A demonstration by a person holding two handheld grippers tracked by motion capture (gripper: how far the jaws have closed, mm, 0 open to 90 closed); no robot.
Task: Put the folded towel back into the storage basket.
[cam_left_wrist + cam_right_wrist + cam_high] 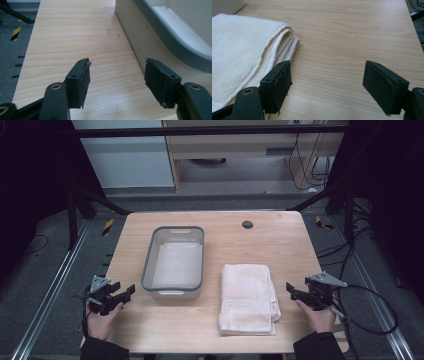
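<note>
A folded cream towel (247, 298) lies on the wooden table (280, 245), right of centre near the front edge. A grey-rimmed plastic bin (174, 262) stands empty to its left. My left gripper (128, 294) rests near the table's front left, just left of the bin, jaws open with nothing between them. In the left gripper view the bin's wall (160, 37) rises at the right of the open left gripper (117, 75). My right gripper (292, 292) sits at the towel's right edge, open and empty. The right gripper view shows the towel's folded layers (249, 47) beside the right gripper (327, 77).
A small dark round grommet (247, 224) sits in the table's far edge. Metal frame rails run along both sides of the table on grey carpet. A cable (375, 310) trails from the right gripper past the table's right edge.
</note>
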